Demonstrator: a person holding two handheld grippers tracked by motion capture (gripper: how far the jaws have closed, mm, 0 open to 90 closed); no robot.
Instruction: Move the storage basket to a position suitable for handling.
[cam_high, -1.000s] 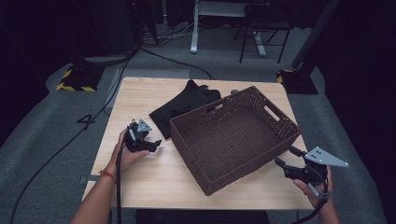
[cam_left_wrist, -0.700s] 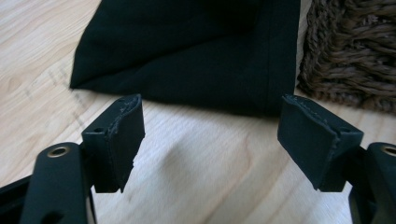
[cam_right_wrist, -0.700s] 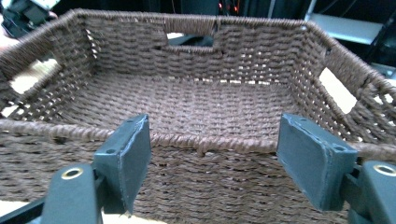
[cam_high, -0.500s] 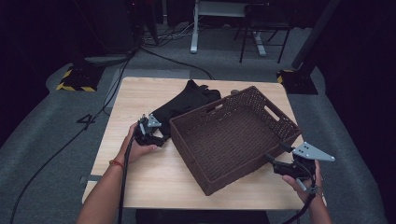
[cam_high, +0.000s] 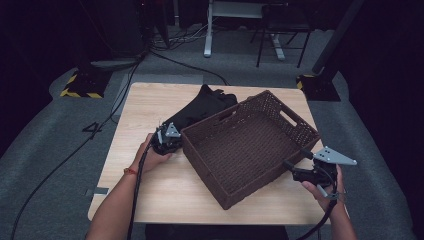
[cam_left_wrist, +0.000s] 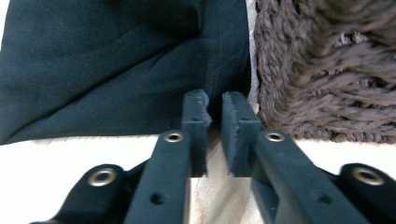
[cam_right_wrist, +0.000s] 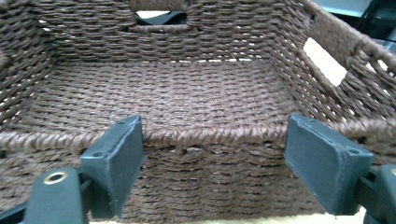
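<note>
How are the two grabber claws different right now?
The left gripper has its jaws nearly together at the edge of the black cloth; the right gripper has its jaws spread wide. The left gripper sits beside the basket's near left corner, while the right gripper faces the basket's wall from the other side, gripping nothing. Both have black jaws, and a hand holds each.

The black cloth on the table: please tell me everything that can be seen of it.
The black cloth is a dark, soft fabric, loosely folded, with creases and a seam in the left gripper view. It lies flat on the wooden table, at the far left of the woven basket, and its right edge runs under or against the basket wall. The left tool has just closed at its near edge; whether fabric is pinched cannot be told.
</note>
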